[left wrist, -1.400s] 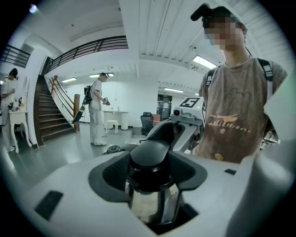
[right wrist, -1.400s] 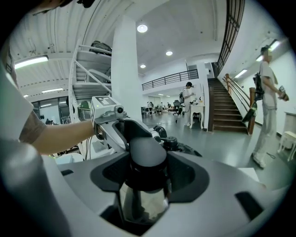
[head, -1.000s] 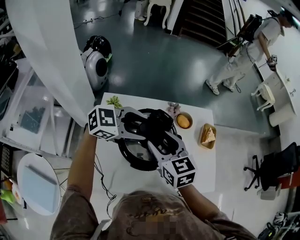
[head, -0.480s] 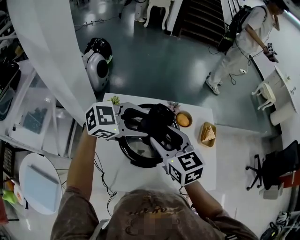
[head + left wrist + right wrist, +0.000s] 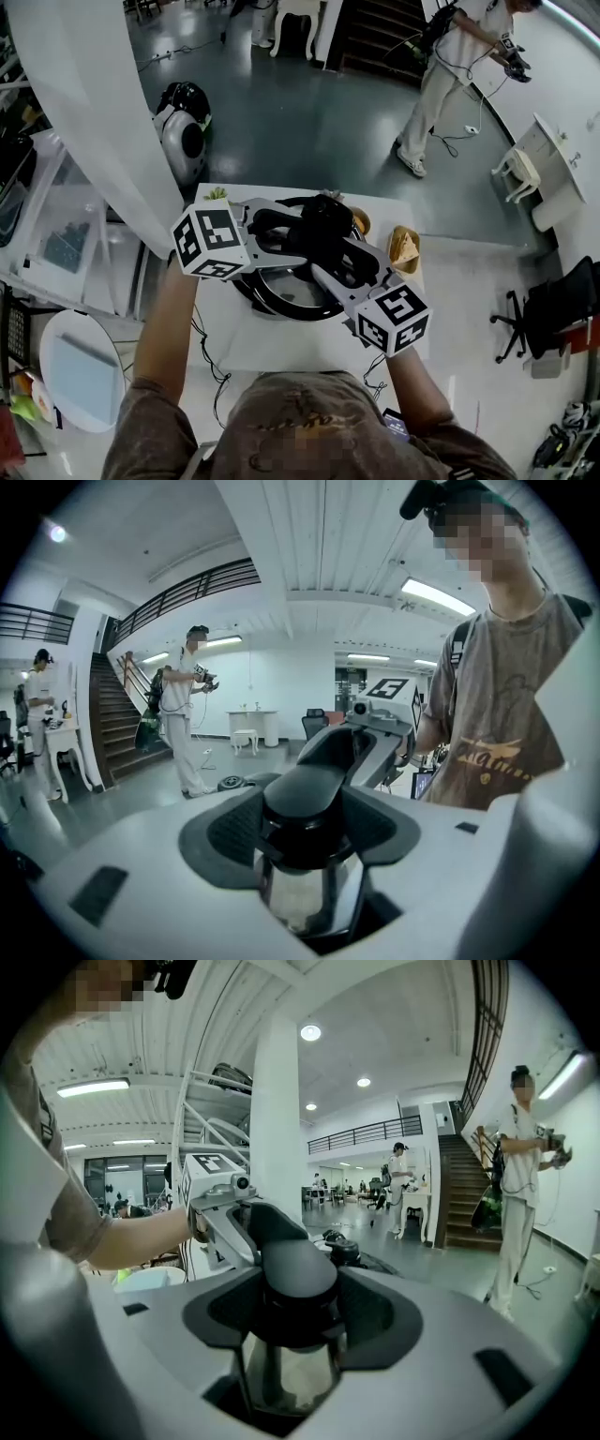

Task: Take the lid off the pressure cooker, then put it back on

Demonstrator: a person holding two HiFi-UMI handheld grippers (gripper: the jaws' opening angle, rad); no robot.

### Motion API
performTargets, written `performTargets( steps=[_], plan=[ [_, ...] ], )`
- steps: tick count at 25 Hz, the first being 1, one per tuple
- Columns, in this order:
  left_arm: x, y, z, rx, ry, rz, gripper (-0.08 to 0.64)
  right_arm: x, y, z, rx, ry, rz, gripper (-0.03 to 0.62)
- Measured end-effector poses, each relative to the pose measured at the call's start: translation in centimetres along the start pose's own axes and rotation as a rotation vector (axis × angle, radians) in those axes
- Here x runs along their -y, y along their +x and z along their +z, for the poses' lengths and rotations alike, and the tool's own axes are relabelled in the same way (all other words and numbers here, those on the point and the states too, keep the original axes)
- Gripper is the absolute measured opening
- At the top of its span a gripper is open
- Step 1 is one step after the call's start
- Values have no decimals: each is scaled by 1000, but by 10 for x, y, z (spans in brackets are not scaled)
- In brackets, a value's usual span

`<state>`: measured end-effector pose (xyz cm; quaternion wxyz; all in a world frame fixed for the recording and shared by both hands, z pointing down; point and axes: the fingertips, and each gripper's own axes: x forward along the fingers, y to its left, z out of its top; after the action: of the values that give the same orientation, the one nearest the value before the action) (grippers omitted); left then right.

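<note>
Lid (image 5: 323, 228) sits over the middle of the white bench (image 5: 281, 345), top side up and roughly level. Its black handle's long axis runs from left to near-right, between the two claws.

Left claw (image 5: 298, 225) comes in from the left and is clamped on the handle's left end. Right claw (image 5: 330, 251) comes in from the near right and is clamped on the other end.

In the left gripper view, the left claw (image 5: 305, 829) has its pads tight on the rounded black handle of the lid (image 5: 305, 794), and the handle stretches away to the other claw. The right gripper view shows the same: right claw (image 5: 295, 1316) closed on the lid (image 5: 298, 1274).

Lid look: glossy black domed handle with shiny metal just under it.

Pressure cooker (image 5: 281, 305) is a dark round ring directly below, mostly covered by the claws. Cannot tell if the lid is clear of it.

Around it:
- A bowl (image 5: 360, 223) with something orange, just right of the lid and half hidden by it.
- A plate (image 5: 403, 249) with a food wedge, further right.
- A small green plant (image 5: 216, 195) at the far-left bench corner.
- Cables (image 5: 211, 364) hanging off the near-left edge.

On the floor there is a black-and-white machine (image 5: 183, 131) far left, and a person (image 5: 441, 66) standing far right.
</note>
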<state>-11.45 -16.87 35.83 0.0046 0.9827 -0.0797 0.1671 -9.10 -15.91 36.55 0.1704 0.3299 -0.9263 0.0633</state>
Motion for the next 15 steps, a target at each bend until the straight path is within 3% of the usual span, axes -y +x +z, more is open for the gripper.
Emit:
performTargets(
  steps=[15],
  plan=[
    [48,95,52,-11,46,-36,267,46,-106,-22,34,1,-57,253]
  ],
)
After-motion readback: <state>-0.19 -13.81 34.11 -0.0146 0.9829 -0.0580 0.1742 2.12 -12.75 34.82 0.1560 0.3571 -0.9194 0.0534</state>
